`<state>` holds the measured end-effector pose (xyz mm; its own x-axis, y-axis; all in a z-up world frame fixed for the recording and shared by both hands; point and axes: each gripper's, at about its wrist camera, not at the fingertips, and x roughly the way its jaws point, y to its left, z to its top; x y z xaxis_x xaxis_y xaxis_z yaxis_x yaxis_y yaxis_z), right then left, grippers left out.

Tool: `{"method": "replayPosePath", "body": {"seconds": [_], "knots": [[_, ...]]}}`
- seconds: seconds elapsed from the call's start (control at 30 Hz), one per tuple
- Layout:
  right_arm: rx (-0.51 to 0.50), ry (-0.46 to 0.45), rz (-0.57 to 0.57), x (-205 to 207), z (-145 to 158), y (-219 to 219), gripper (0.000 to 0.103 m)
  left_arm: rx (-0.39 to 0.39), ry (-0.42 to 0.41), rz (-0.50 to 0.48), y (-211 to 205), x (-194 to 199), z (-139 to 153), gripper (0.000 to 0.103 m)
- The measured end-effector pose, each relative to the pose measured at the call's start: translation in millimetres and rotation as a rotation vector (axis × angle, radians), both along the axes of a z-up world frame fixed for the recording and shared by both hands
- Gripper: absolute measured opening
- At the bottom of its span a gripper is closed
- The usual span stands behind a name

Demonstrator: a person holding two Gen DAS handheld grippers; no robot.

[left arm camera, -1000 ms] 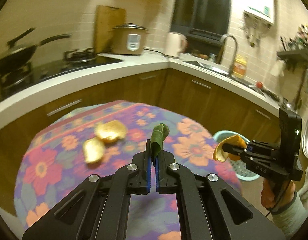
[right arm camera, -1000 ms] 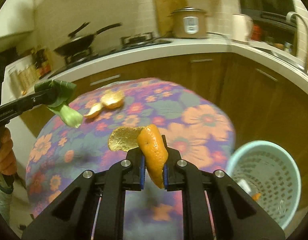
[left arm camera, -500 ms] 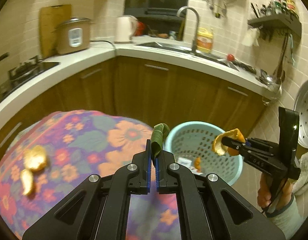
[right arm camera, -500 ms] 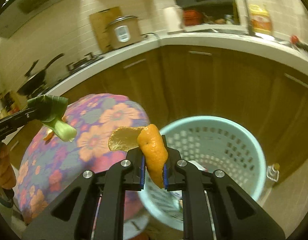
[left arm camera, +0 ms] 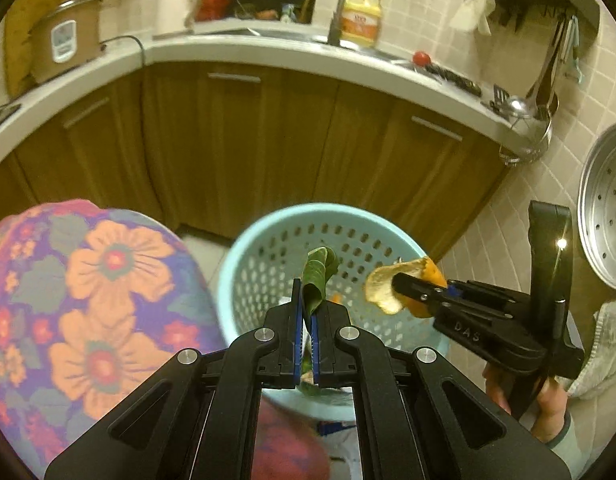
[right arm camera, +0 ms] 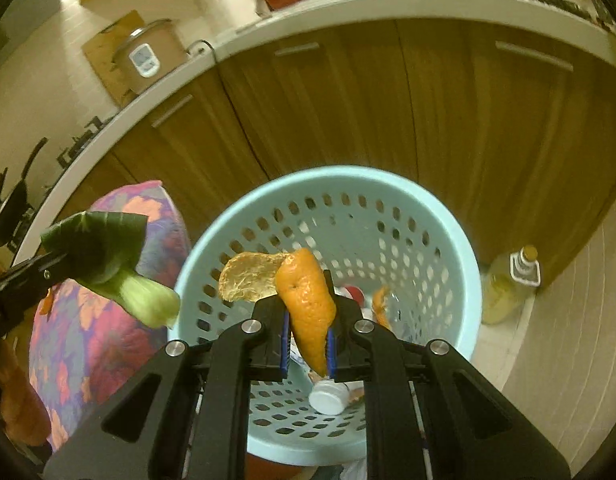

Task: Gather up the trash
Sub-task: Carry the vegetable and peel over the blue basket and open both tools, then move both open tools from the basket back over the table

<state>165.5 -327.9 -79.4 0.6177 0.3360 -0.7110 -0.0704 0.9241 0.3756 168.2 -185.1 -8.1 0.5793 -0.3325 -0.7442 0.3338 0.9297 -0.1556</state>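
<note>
My left gripper (left arm camera: pixel 305 312) is shut on a green bok choy leaf (left arm camera: pixel 317 276) and holds it over the near rim of the light blue perforated trash basket (left arm camera: pixel 268 256). My right gripper (right arm camera: pixel 307 336) is shut on an orange peel (right arm camera: pixel 306 300) and holds it above the basket (right arm camera: pixel 440 216). The right gripper with the peel (left arm camera: pixel 404 284) also shows in the left wrist view, over the basket's right side. The leaf (right arm camera: pixel 120 272) shows at the left of the right wrist view. Trash lies at the basket's bottom, including a white cap (right arm camera: pixel 328 398).
A round table with a floral cloth (left arm camera: pixel 88 300) stands just left of the basket. Brown kitchen cabinets (left arm camera: pixel 268 140) under a white counter curve behind it. A yellow oil bottle (right arm camera: pixel 508 284) stands on the tiled floor right of the basket.
Both grippers swung right, away from the table, and came down over the basket, each still holding its piece. The peels on the table have left the views.
</note>
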Motion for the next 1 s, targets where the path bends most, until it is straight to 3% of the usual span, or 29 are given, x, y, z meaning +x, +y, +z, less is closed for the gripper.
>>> {"method": "replayPosePath", "body": {"seconds": [0.07, 0.1, 0.13, 0.4, 0.47, 0.53, 0.7, 0.87, 1.0], "knots": [[0.02, 0.025, -0.002, 3, -5, -2, 0.015, -0.001, 0.022, 0.0, -5, 2, -7, 0.015], [0.034, 0.04, 0.001, 5, -8, -4, 0.016, -0.011, 0.028, -0.002, -5, 2, -8, 0.033], [0.041, 0.048, 0.002, 5, -10, -5, 0.018, -0.014, 0.017, 0.001, -4, 1, -6, 0.039], [0.016, 0.034, 0.023, 0, -6, 1, 0.03, -0.04, -0.021, 0.003, 10, -9, 12, 0.047], [-0.006, 0.016, 0.024, -3, 0, 5, 0.043, -0.035, -0.032, 0.014, 15, -13, 16, 0.048], [-0.014, -0.007, 0.027, -5, 7, 7, 0.049, -0.03, -0.041, 0.024, 23, -17, 20, 0.048], [-0.003, -0.051, 0.057, -12, 26, 21, 0.049, -0.058, -0.071, 0.077, 51, -28, 33, 0.048], [-0.009, -0.147, 0.124, -20, 65, 53, 0.049, -0.071, -0.117, 0.126, 79, -42, 50, 0.048], [-0.036, -0.212, 0.189, -24, 91, 90, 0.049, -0.063, -0.177, 0.198, 120, -62, 67, 0.055]]}}
